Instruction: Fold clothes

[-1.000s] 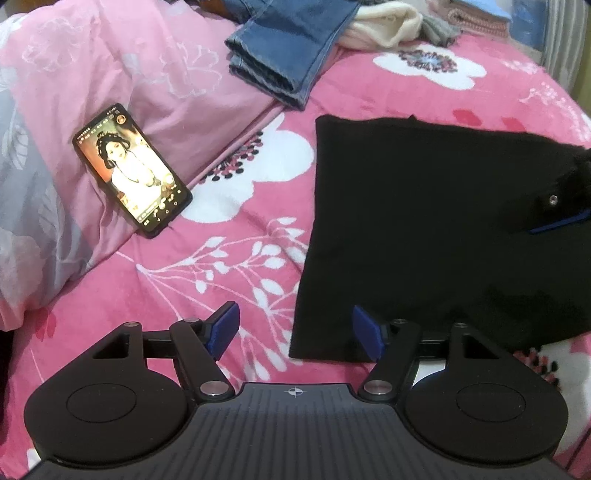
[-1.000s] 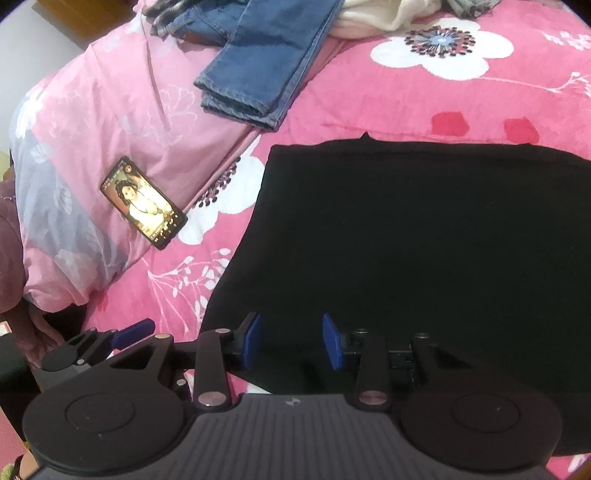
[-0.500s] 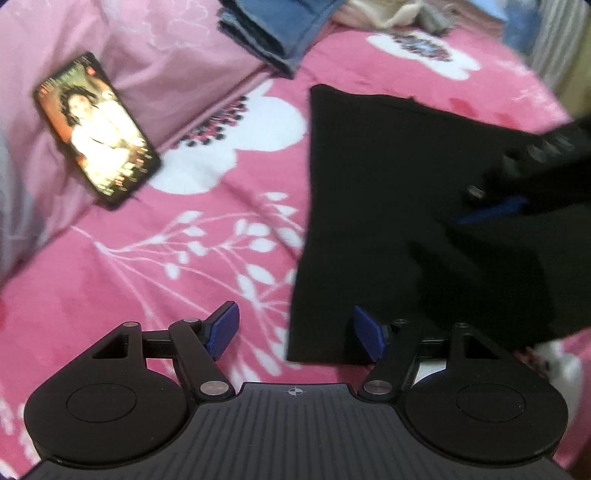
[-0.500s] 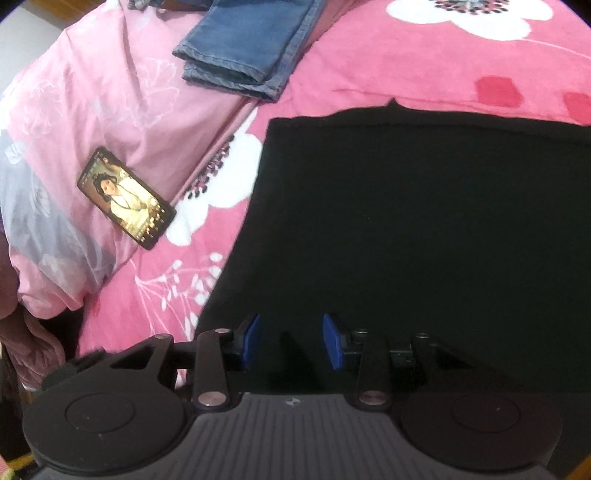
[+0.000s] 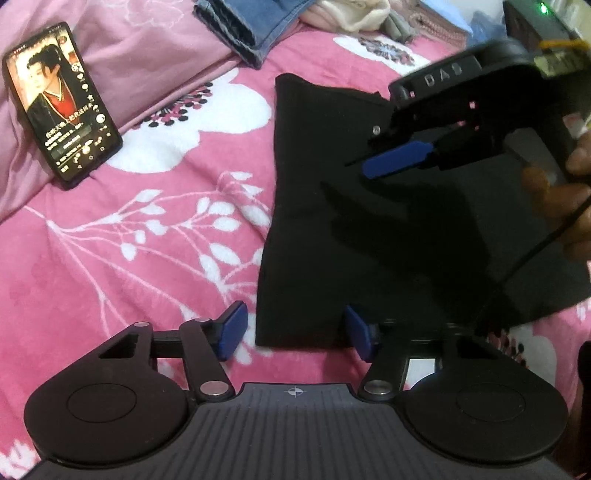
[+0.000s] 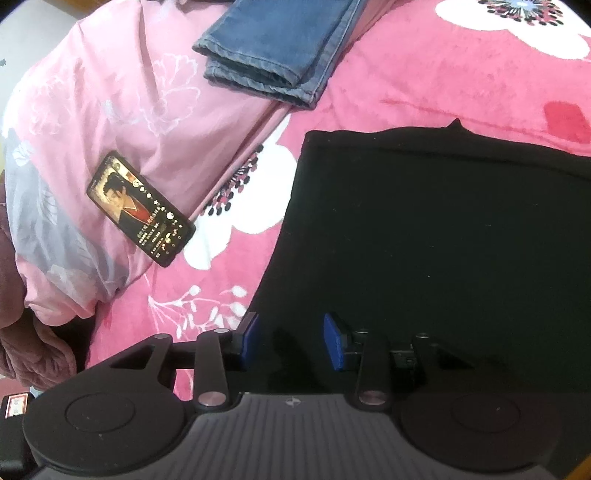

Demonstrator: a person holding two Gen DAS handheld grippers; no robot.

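Observation:
A black garment (image 5: 369,236) lies flat on the pink floral bedspread (image 5: 129,251); it also shows in the right wrist view (image 6: 443,240). My left gripper (image 5: 293,330) is open, its jaws astride the garment's near left corner. My right gripper (image 6: 290,339) is open and empty, low over the garment's near left edge. In the left wrist view the right gripper (image 5: 399,158) hovers over the middle of the garment, one blue pad showing.
A phone (image 5: 61,99) with a lit screen rests on a pink pillow (image 5: 147,44) at the left; it shows in the right wrist view too (image 6: 140,208). Folded blue jeans (image 6: 280,48) lie at the back. More clothes (image 5: 354,14) are piled beyond.
Both grippers have moved forward and lower toward the garment's left side. The right gripper has come in over the garment in the left wrist view. Both stayed open.

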